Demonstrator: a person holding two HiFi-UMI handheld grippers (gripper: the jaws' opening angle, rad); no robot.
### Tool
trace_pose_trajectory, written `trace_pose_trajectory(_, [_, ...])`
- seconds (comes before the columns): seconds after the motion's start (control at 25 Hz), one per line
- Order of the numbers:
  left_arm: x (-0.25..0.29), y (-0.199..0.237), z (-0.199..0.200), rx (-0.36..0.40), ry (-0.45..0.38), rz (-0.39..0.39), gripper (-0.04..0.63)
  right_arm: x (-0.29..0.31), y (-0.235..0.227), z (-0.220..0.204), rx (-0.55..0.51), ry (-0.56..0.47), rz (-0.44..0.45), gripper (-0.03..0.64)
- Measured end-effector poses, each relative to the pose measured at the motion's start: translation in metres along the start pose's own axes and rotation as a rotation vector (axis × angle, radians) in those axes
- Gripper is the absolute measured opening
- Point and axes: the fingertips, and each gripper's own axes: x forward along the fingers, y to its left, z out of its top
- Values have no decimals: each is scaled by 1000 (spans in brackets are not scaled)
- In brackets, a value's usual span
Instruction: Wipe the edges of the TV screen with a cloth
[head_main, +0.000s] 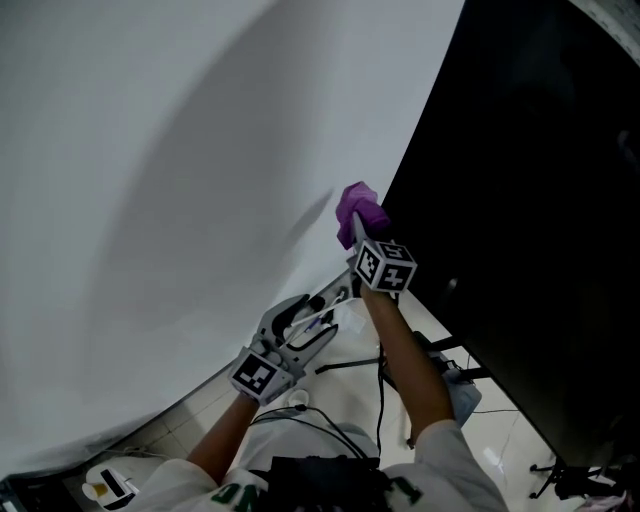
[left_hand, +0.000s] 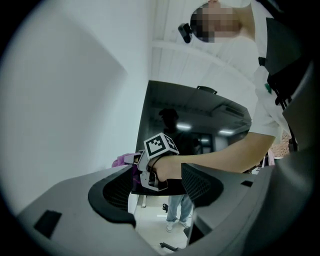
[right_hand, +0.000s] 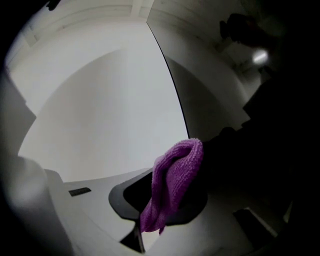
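In the frame centre, the right gripper (head_main: 356, 232) grasps a purple fluffy cloth (head_main: 358, 207) at the left edge of the black flat TV screen (head_main: 520, 200). Below it, the left gripper (head_main: 322, 303) has its jaws apart, holding nothing.

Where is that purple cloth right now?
In the head view, the purple terry cloth is near the centre, clamped in the right gripper. It sits at the left edge of the big black TV screen, beside the white wall.
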Motion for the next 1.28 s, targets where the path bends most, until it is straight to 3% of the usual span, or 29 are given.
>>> trace_pose_trajectory(0.64, [2, -13, 54, 55, -84, -38, 282, -28, 39, 208, -131, -272, 13, 69])
trace_pose_trajectory(0.88, [-8, -8, 53, 41, -73, -38, 282, -42, 50, 302, -199, -378, -12, 69])
trace_pose_trajectory(1.0, [-5, -5, 57, 35, -80, -34, 282, -48, 59, 345, -283, -405, -31, 67])
trace_pose_trajectory(1.28, [9, -23, 52, 39, -43, -107, 282, -64, 77, 426, -357, -457, -81, 67])
